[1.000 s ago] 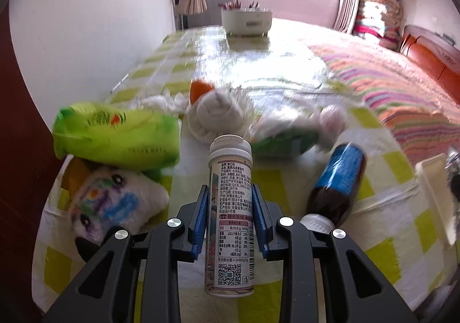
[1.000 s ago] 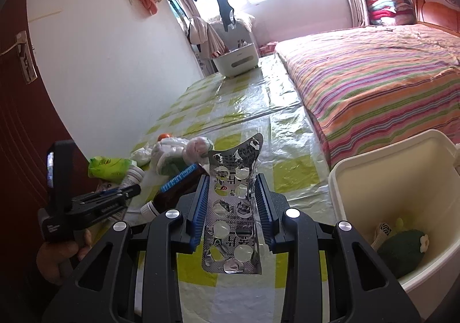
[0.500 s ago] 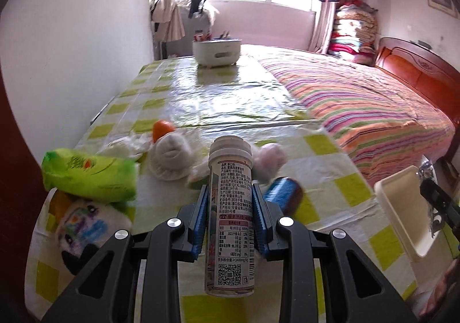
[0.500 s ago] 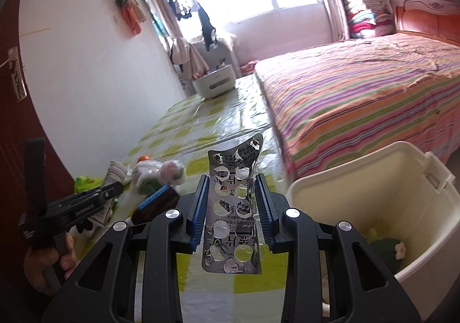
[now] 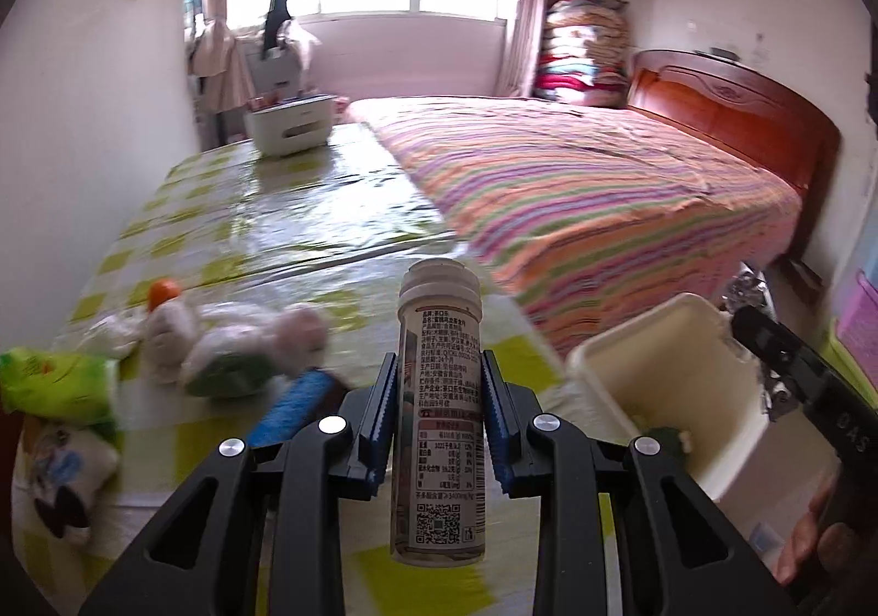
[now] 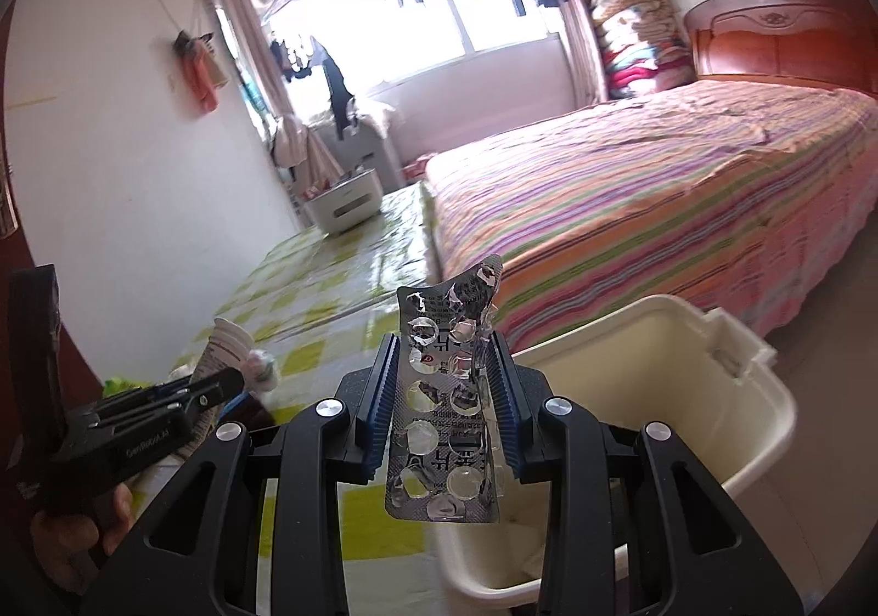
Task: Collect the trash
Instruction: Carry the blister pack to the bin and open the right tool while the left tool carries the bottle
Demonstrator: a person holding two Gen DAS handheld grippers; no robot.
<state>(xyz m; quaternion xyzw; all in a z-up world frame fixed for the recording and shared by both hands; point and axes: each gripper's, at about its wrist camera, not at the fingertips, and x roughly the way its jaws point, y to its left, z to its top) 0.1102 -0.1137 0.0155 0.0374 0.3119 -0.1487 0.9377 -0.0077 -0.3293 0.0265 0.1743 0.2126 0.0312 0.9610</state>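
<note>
Counts: two grippers, one bin, two held items, a few loose bits of trash.
One left gripper (image 5: pixel 438 410) with one white bottle (image 5: pixel 439 413); one right gripper (image 6: pixel 442 405) with one blister pack (image 6: pixel 447 396). One cream bin (image 6: pixel 686 369). On one checked table (image 5: pixel 285 210): one green packet (image 5: pixel 52 385), one blue-label bottle (image 5: pixel 293 405), one cartoon bag (image 5: pixel 60 473), one white tub (image 5: pixel 291 125). One bed (image 5: pixel 592 193).
</note>
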